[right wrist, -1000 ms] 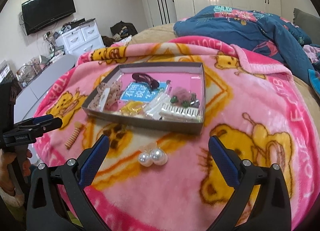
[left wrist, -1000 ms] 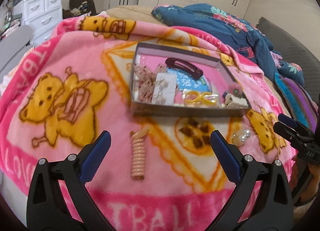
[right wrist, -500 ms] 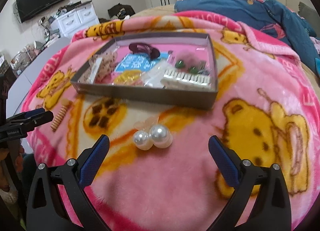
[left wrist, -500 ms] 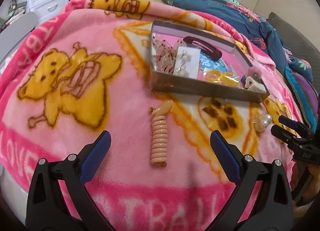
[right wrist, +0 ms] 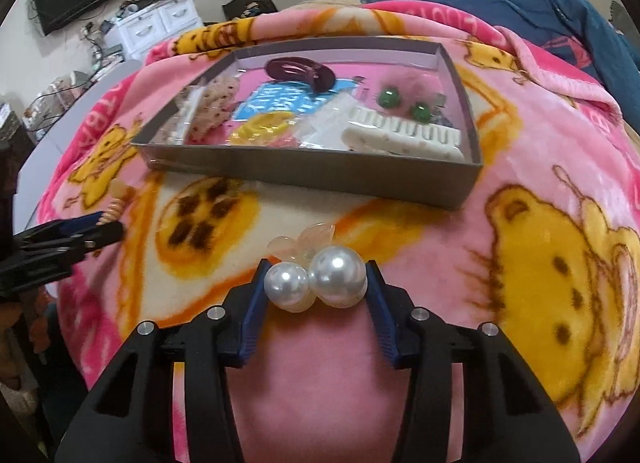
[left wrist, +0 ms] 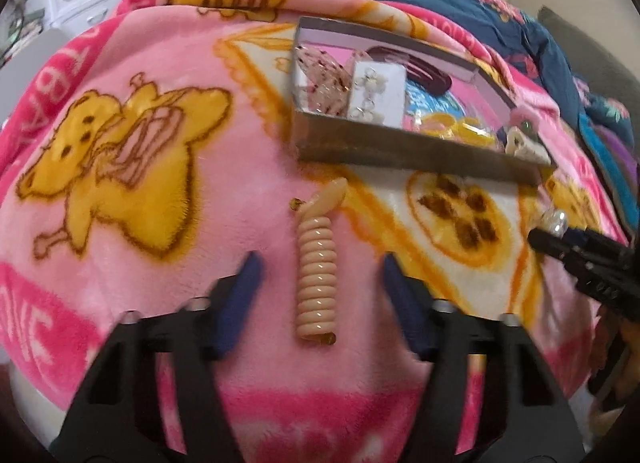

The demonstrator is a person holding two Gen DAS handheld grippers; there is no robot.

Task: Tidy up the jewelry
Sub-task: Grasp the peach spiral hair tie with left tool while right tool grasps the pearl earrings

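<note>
On a pink bear-print blanket (left wrist: 132, 199), the left gripper (left wrist: 318, 267) straddles a peach spiral hair tie (left wrist: 316, 263), fingers apart and clear of its coils. A gray tray (right wrist: 320, 171) of hair accessories sits just beyond. To the right, the right gripper (right wrist: 316, 283) has its fingers closed against a pearl hair clip (right wrist: 320, 277).

The left gripper (left wrist: 318, 287) is held low with its blue-padded fingers (left wrist: 240, 295) spread apart. The right gripper (right wrist: 316, 283) has its fingers (right wrist: 256, 303) drawn in, pads pressing what sits between them.
</note>
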